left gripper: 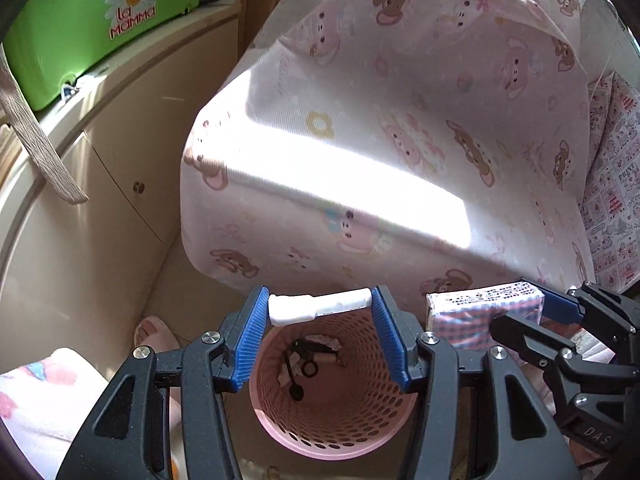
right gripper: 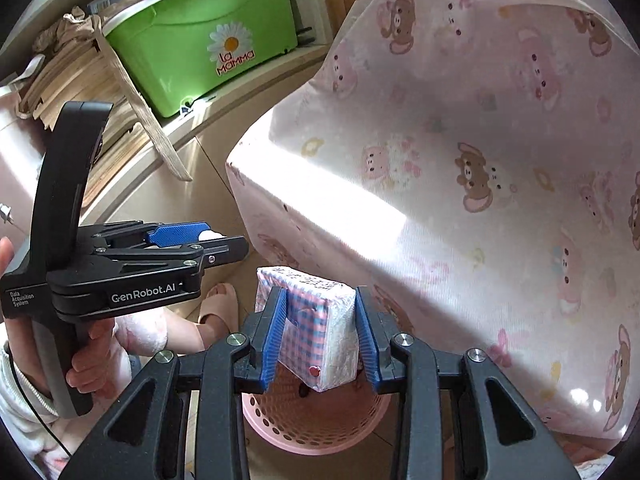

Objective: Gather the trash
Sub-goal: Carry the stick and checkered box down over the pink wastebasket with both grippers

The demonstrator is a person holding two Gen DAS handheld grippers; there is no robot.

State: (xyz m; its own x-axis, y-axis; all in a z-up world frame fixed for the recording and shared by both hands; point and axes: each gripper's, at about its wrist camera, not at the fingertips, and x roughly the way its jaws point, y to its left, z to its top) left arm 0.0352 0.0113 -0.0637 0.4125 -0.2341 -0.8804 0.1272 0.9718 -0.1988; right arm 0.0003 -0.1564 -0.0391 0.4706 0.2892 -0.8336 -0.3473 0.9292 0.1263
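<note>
We look down along two hand-held grippers, both poised over a pink basket (left gripper: 336, 412) with a perforated wall that stands on the floor. Nearest to us, the left gripper (left gripper: 320, 308) has its blue pads pressed on the two ends of a small white stick-shaped object (left gripper: 316, 309), held crosswise directly above the basket's mouth; its jaws stand partly apart, as wide as the object is long. Inside the basket we see a few dark and pale scraps (left gripper: 306, 360) at the bottom; what they are we cannot tell. Just beside it, the right gripper (right gripper: 320, 320) clamps a small pack (right gripper: 320, 328) wrapped in pink-and-blue checked plastic with white sides, its jaws narrower, pads flat against the pack's two sides. The pack hangs over the basket's rim. From the right view we see a hand (right gripper: 90, 364) wrapped around the left gripper's handle, and a foot in a beige slipper (right gripper: 220, 308) on the floor near the basket. Behind the basket stands a bulky shape draped in a pale pink cloth (left gripper: 400, 128) printed with bears, a bright band of sunlight across it. Farthest back, a green plastic box (right gripper: 204, 44) with a daisy label sits on a beige shelf (left gripper: 132, 76).
</note>
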